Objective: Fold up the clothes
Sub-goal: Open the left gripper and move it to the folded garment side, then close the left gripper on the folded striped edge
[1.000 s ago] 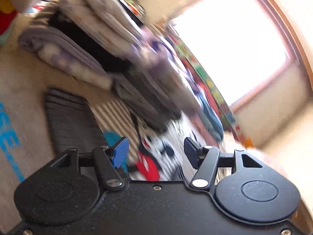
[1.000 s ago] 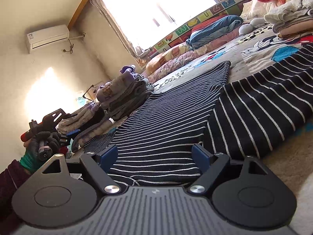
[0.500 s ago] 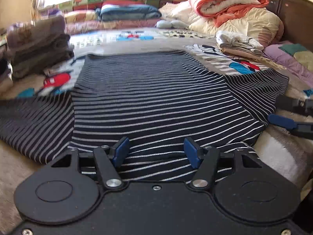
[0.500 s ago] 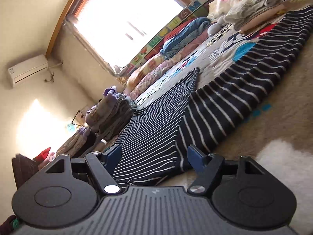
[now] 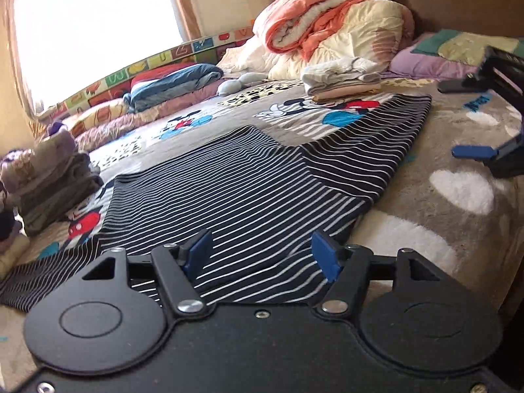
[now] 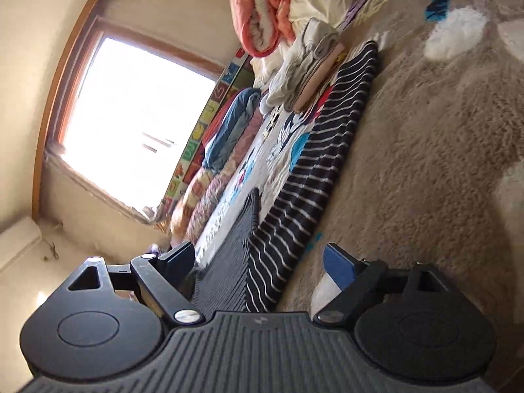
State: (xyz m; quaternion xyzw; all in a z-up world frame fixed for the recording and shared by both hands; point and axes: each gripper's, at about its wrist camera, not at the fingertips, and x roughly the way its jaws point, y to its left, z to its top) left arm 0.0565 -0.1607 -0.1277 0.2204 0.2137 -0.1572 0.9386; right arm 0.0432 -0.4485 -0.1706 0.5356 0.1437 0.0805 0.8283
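Both grippers have shifted since half a second ago: the left gripper (image 5: 262, 255) has swung so the striped shirt (image 5: 262, 177) now runs away diagonally toward the headboard, and the right gripper (image 6: 262, 262) has rolled further, tilting the bed (image 6: 442, 131) steeply in its view. Each has its fingers spread apart with nothing between them (the left pair hovers over the shirt's near hem, the right pair straddles a sleeve edge). The shirt, navy with thin white stripes, lies flat and spread on the cartoon-print bedspread (image 5: 294, 111), one sleeve reaching right toward a small stack of folded pale clothes (image 5: 340, 78), the other trailing left near a pile of folded greyish garments (image 5: 49, 177). In the left view the right gripper's blue fingertips (image 5: 471, 152) show at the right edge, over the fuzzy blanket (image 5: 442, 196).
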